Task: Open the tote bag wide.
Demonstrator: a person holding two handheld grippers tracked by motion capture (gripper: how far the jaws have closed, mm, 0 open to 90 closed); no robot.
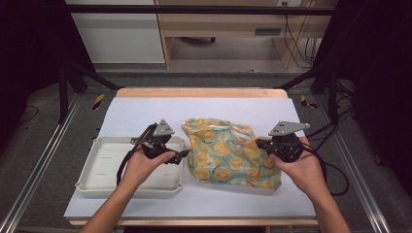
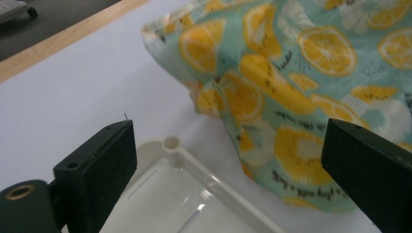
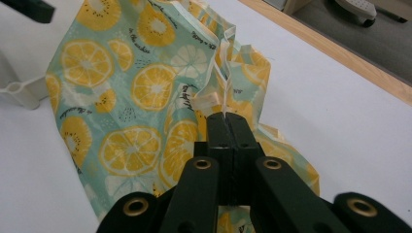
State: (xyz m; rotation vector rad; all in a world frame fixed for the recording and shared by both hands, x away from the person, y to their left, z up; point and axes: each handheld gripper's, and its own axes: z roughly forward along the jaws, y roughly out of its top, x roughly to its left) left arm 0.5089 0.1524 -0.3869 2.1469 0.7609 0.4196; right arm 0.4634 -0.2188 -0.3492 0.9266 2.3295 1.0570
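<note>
Lemon-print cloth (image 1: 228,155) lies bunched on the white mat (image 1: 145,114), just right of the white tray (image 1: 104,182), which looks empty; right gripper (image 3: 227,119) has its jaws pressed together, seemingly pinching a cloth edge, left gripper (image 2: 228,160) is spread wide beside the cloth

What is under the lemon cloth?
The lemon cloth lies on the white table cover, beside the tray. Whatever its folds hide cannot be seen.
</note>
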